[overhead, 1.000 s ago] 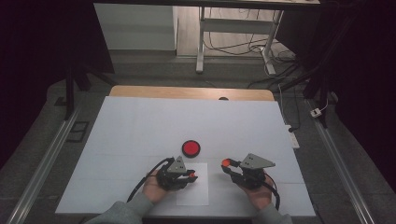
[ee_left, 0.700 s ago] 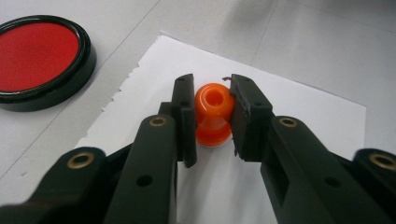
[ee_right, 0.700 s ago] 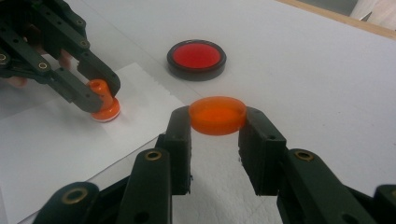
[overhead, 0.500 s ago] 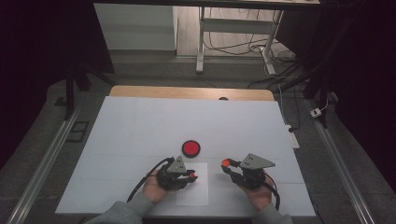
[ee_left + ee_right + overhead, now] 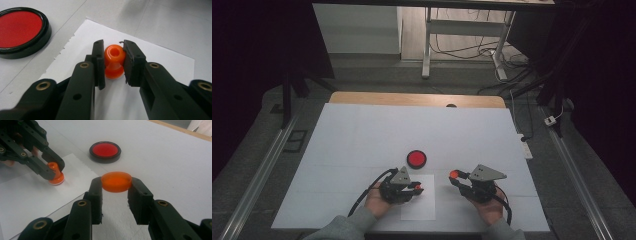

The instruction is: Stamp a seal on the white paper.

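An orange stamp (image 5: 114, 61) is held upright between the jaws of the left hand-held gripper (image 5: 113, 62), with its base pressed on the white paper sheet (image 5: 160, 67); its long axis stands vertical to the sheet. An orange lid (image 5: 116, 181) is clamped flat between the jaws of the right hand-held gripper (image 5: 116, 185), off the right edge of the sheet and raised above the desk (image 5: 175, 157). The red ink pad (image 5: 105, 151) lies beyond the sheet's far edge, apart from it. From the stamp, the lid lies to the right, and the ink pad lies farther away and slightly to the right. The left hand-held gripper is judged nearer to the sheet, so any lifting of the stamp would fall to it, straight up along the stamp's axis. Against the earlier pictures, little is changed: both hand-held grippers are seen in nearly the same places beside the sheet.
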